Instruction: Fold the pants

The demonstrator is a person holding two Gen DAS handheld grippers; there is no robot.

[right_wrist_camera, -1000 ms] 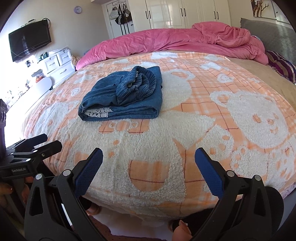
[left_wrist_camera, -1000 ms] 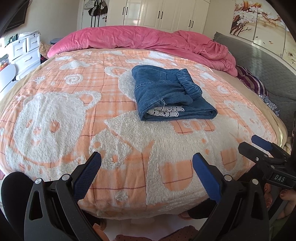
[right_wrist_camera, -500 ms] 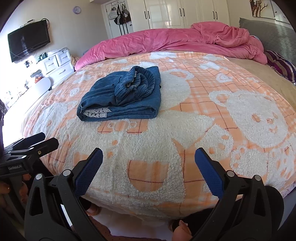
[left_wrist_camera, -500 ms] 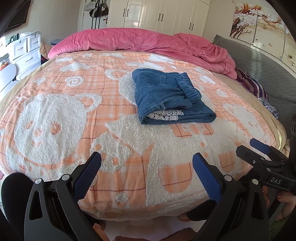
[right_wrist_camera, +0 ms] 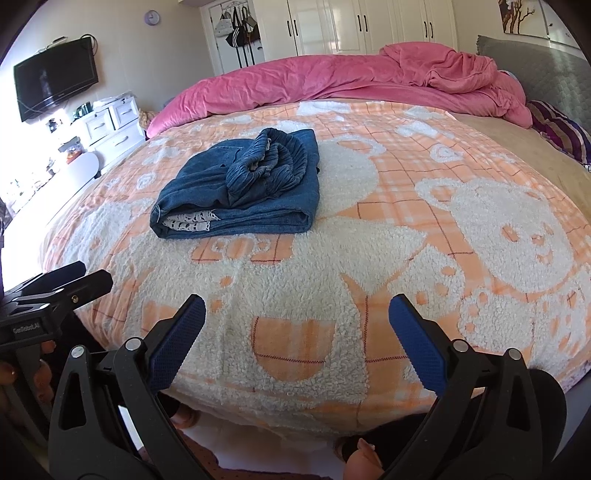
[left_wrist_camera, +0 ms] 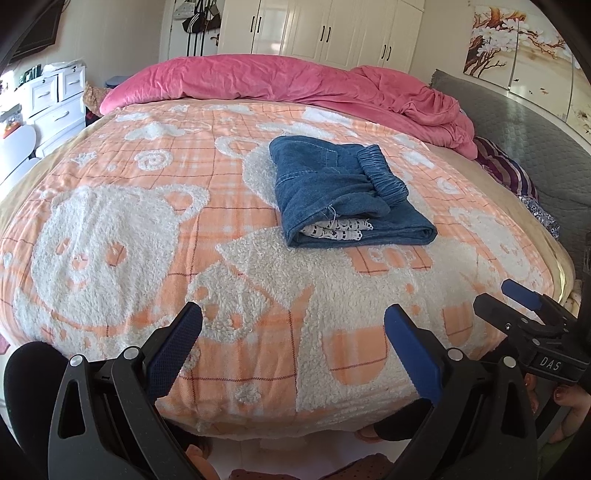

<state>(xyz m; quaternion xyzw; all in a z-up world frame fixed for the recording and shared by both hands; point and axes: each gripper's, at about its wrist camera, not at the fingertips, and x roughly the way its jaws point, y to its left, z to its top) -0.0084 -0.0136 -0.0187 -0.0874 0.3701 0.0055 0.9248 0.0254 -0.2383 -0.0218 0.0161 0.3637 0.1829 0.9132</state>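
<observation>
The blue denim pants [left_wrist_camera: 343,195] lie folded in a compact bundle on the orange and white bear blanket [left_wrist_camera: 147,229], elastic waistband on top, white patterned lining showing at the near edge. They also show in the right wrist view [right_wrist_camera: 243,195]. My left gripper [left_wrist_camera: 291,350] is open and empty, held off the near edge of the bed, well short of the pants. My right gripper [right_wrist_camera: 295,343] is open and empty, also off the near edge. Each gripper shows at the side of the other's view: the right gripper [left_wrist_camera: 524,314], the left gripper [right_wrist_camera: 55,291].
A crumpled pink duvet [left_wrist_camera: 295,85] lies across the far end of the bed. A grey headboard [left_wrist_camera: 535,147] and striped cloth [left_wrist_camera: 506,173] are on the right. White drawers [right_wrist_camera: 110,125] and a wall TV [right_wrist_camera: 55,88] stand on the left. White wardrobes [left_wrist_camera: 325,33] are behind.
Both grippers have drawn back a little from the bed and stayed open. The folded pants have not moved.
</observation>
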